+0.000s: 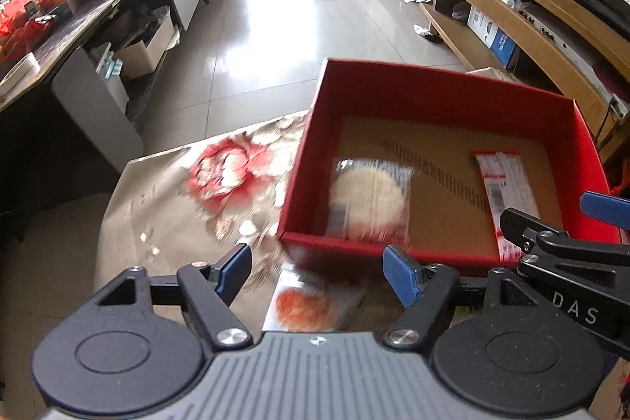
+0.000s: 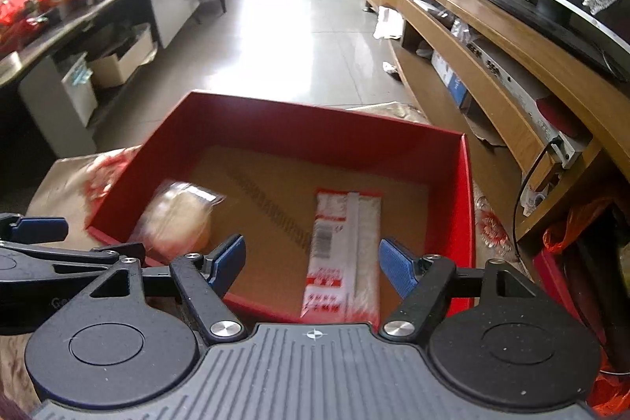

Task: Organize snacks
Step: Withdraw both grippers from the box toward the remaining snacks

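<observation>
Red box (image 1: 445, 97): round pastry (image 1: 370, 199), red-white packet (image 1: 508, 184).

A counter covered in a beige cloth printed with red flowers (image 1: 189, 207) carries an open red cardboard box with a brown floor (image 1: 311, 160). Just beside the box's near wall, a clear-wrapped snack packet with an orange-red round inside (image 1: 305, 304) lies flat on the cloth, blurred.
</observation>
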{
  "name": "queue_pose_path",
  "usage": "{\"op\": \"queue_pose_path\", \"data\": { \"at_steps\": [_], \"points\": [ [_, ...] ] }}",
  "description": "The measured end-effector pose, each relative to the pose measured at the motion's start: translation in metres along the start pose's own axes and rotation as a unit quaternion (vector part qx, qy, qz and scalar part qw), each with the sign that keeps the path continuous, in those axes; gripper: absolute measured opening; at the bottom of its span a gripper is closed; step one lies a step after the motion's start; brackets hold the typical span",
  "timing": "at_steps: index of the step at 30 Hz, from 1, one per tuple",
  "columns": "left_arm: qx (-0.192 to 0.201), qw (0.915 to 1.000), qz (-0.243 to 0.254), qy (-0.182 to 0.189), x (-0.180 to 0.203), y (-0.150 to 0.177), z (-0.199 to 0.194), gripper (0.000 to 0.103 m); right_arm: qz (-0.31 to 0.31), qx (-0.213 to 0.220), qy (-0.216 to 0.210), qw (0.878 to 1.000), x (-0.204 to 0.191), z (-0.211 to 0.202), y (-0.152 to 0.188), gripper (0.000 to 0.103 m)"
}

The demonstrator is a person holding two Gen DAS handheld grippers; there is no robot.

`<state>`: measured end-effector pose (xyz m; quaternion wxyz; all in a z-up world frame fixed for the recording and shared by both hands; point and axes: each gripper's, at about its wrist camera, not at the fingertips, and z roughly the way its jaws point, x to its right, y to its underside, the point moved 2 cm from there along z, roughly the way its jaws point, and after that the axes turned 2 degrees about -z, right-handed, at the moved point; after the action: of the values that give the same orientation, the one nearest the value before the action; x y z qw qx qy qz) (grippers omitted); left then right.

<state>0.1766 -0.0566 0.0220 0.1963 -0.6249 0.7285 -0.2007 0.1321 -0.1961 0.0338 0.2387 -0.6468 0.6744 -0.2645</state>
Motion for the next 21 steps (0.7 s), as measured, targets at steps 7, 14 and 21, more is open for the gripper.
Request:
{"op": "queue_pose_path", "data": {
  "at_steps": [7,14,21],
  "points": [
    [-0.005,1.0000,-0.004,0.002,-0.017,0.025,-0.015,0.072,-0.016,-0.004,-0.013,1.000,-0.018,-0.018,0.014,0.081],
    [-0.030,0.9995,-0.009,0.008,-0.031,0.047,-0.009,0.073,-0.023,-0.029,-0.024,0.999,-0.033,-0.022,0.034,0.083],
    [-0.060,0.9978,-0.028,0.010,-0.036,0.055,0.014,0.073,-0.017,-0.048,-0.025,0.998,-0.034,-0.021,0.044,0.085]
  ]
}}
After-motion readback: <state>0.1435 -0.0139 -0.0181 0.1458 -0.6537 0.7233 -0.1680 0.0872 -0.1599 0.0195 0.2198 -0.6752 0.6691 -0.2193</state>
